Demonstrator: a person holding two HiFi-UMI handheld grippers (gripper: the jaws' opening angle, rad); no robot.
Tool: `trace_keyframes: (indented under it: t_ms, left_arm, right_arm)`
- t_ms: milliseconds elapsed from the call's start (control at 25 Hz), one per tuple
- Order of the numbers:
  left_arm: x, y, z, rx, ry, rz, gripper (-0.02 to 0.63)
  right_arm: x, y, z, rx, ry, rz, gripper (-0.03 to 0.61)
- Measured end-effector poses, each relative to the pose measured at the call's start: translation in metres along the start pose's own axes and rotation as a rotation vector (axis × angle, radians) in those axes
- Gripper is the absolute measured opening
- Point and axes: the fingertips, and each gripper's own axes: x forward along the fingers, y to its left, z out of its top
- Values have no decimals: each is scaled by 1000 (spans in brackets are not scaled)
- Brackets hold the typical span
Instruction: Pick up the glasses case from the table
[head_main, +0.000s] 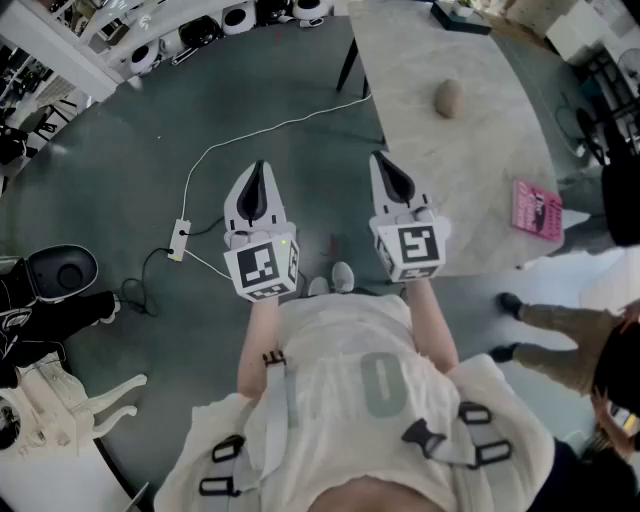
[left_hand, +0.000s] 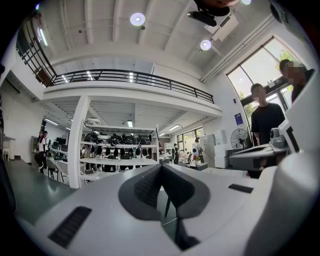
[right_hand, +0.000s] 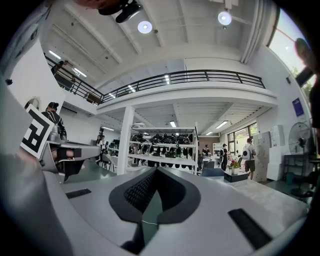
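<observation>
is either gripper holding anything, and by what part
Nothing is held. The left gripper and right gripper are shut and empty; the glasses case lies on the table.

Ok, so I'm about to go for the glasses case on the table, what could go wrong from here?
The jaws of the right gripper are shut; reaching in like that would probably just push the rounded glasses case, which might roll across the table. The white cable trails over the floor ahead towards the table, a possible trip. Another person's leg is close to the table's near edge.
</observation>
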Motion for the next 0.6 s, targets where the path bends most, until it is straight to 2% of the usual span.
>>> trace_keyframes:
  t_ms: [600]
  left_arm:
    - [24,-11,1,-9,-11,-14,3]
  right_arm:
    - [9,-19,-2,26,-18,13,2]
